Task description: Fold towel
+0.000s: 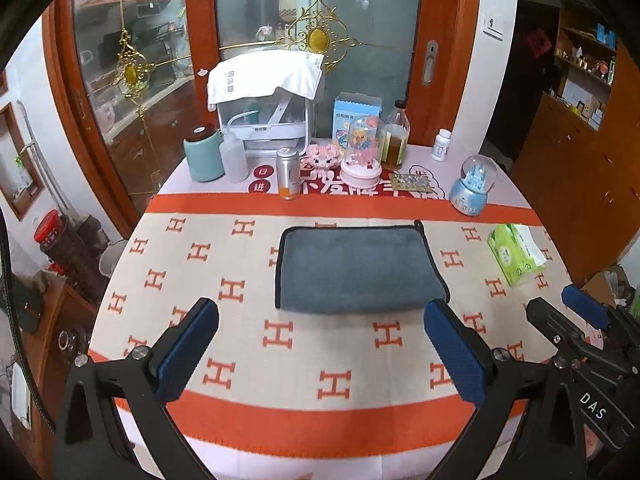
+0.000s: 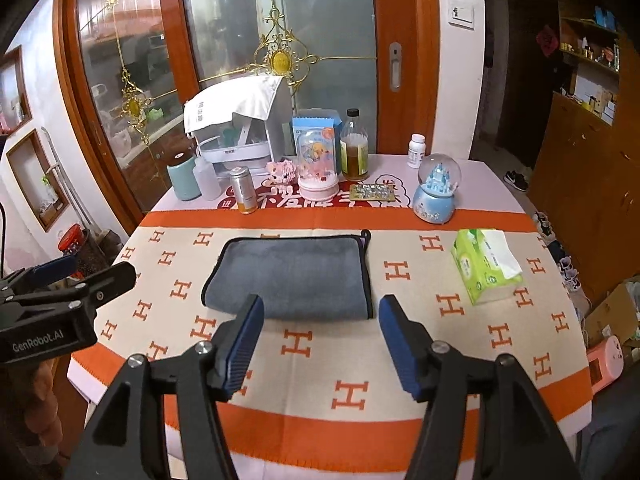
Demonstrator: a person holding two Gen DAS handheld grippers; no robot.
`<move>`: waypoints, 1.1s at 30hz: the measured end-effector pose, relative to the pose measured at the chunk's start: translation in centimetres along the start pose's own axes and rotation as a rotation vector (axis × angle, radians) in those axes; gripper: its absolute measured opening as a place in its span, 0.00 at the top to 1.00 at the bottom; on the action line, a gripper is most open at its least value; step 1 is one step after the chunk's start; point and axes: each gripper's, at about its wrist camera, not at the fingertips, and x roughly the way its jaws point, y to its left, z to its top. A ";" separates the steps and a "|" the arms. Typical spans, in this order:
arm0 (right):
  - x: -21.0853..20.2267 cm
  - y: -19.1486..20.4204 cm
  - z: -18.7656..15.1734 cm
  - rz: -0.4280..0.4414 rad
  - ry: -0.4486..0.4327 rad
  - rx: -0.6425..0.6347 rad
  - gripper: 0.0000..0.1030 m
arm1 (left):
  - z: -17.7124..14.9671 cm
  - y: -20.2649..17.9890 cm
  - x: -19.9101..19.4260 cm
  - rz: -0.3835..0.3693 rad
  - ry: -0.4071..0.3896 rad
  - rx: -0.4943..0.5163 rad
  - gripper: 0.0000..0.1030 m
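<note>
Towel [image 1: 356, 268]: grey, plush, dark-bound at the edges; lying flat mid-cloth as a compact rectangle, near edge rounded like a fold (apparently doubled over already, layers not countable).
Hanging loop [image 1: 419, 224]: at far right corner, lying on the cloth.
Left gripper [image 1: 320, 344]: jaws spread wide, holding nothing; hovering short of the near edge, apart from the fabric.
Right gripper [image 2: 320, 340]: jaws likewise parted, empty; poised just before the near right corner, no contact evident.
Placement rationale: both claws fronting the near edge, probably to pinch it for a further fold away from the person (judgement only).
Tablecloth [image 1: 280, 360]: cream with orange H pattern, orange borders.
Tissue pack [image 1: 516, 256]: green, right of towel, well apart.
Snow globe [image 1: 472, 188]: blue, behind, among bottles; clear of the working area.
</note>
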 end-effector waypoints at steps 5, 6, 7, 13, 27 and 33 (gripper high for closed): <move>-0.6 0.1 -1.5 0.009 0.029 0.007 0.41 | -2.0 -0.2 -1.1 0.027 0.005 -0.005 0.01; -0.7 0.2 -1.8 0.009 0.033 0.011 0.41 | -2.4 -0.3 -1.3 0.034 0.009 -0.005 0.01; -0.8 0.2 -2.1 0.008 0.039 0.014 0.41 | -2.8 -0.4 -1.5 0.039 0.011 -0.005 0.01; -1.6 0.6 -3.3 0.004 0.045 0.011 0.41 | -4.5 -0.7 -2.1 0.055 0.027 -0.011 0.01; -2.0 0.9 -4.5 0.017 0.068 0.014 0.41 | -5.4 -0.8 -2.3 0.061 0.049 -0.017 0.01; -2.0 0.9 -4.7 0.015 0.072 0.014 0.41 | -5.4 -0.8 -2.3 0.062 0.047 -0.017 0.01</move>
